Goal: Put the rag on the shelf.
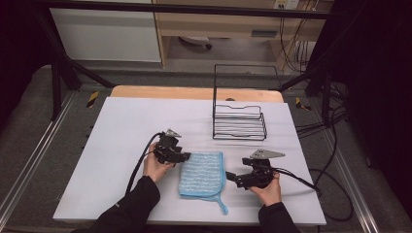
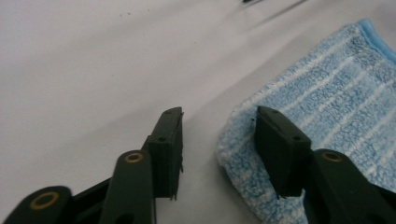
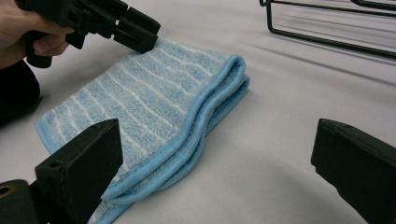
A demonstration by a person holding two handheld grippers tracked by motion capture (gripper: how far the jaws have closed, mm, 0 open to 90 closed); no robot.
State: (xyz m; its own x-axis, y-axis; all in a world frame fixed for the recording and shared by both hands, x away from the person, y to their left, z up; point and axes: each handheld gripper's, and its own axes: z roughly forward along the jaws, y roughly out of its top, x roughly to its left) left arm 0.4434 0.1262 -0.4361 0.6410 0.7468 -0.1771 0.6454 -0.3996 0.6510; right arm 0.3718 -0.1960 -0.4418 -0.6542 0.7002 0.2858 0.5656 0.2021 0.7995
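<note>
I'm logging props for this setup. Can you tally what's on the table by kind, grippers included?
Folded blue towel: 1
Black wire rack: 1
Handheld grippers: 2, the left gripper and the right gripper
Total: 4

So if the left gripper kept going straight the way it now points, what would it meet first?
Most likely the folded blue towel. The left gripper stands open at the towel's corner, one of its fingers already over the terry, the other over bare table cover. Whether that finger touches the cloth is unclear.

One folded blue towel (image 1: 203, 174), one black wire rack (image 1: 239, 121), two tongs.
</note>
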